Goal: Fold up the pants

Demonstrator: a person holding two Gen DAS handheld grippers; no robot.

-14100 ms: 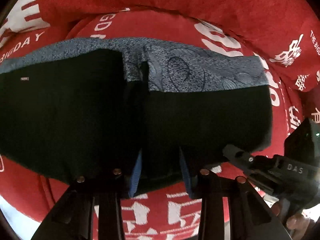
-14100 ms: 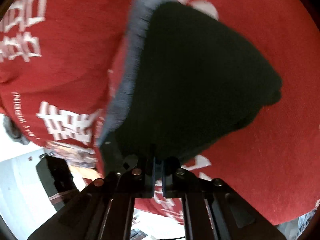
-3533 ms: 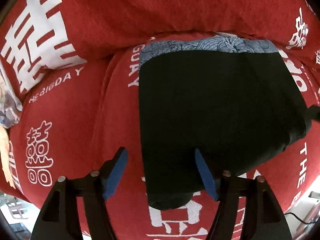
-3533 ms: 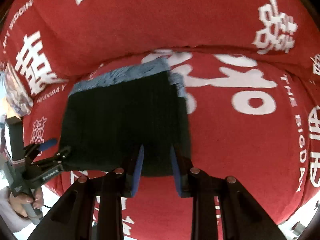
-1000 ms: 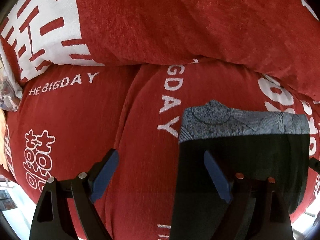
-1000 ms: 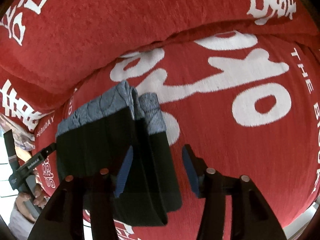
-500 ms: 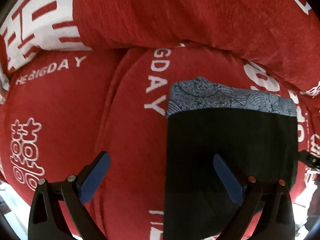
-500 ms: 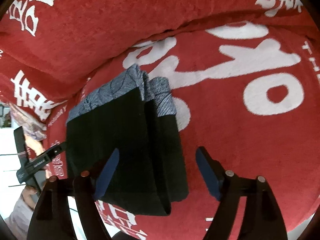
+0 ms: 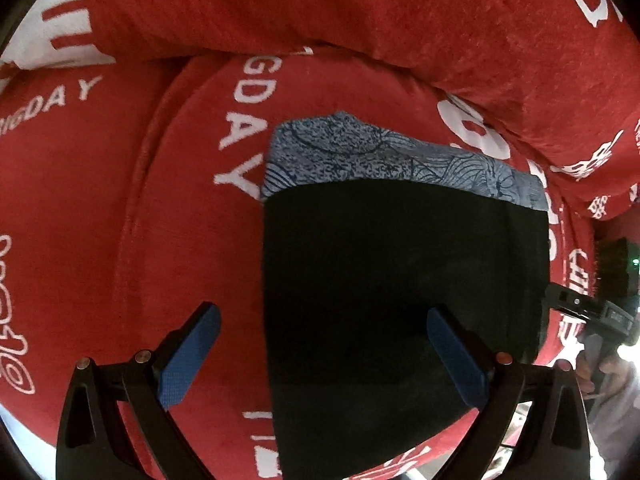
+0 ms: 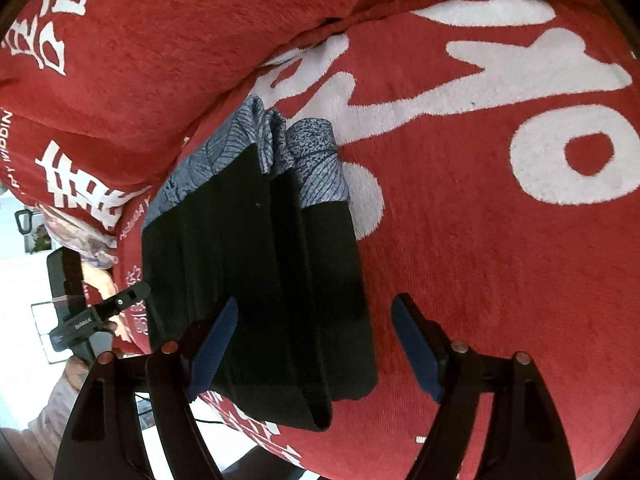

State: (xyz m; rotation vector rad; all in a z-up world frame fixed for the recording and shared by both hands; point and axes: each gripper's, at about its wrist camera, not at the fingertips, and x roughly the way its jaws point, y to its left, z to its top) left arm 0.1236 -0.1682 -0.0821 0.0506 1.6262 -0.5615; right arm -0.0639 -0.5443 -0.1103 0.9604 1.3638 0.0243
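Note:
The black pants [image 9: 400,280] lie folded in a compact stack on the red seat cushion [image 9: 160,240], with a blue-grey patterned band [image 9: 380,160] along the far edge. In the right wrist view the pants [image 10: 260,280] show stacked layers. My left gripper [image 9: 320,356] is open and empty, above the stack's near left edge. My right gripper [image 10: 316,344] is open and empty, above the stack's near right corner. Each gripper shows at the edge of the other's view: the right one [image 9: 588,312], the left one [image 10: 100,312].
A red back cushion [image 9: 320,8] with white lettering rises behind the seat. The seat's front edge runs just below the pants [image 10: 248,416], with a pale floor beyond. A patterned cloth [image 10: 76,236] lies at the far left of the couch.
Both grippers have opened wider and drawn back a little from the pants. The folded stack lies still on the cushion.

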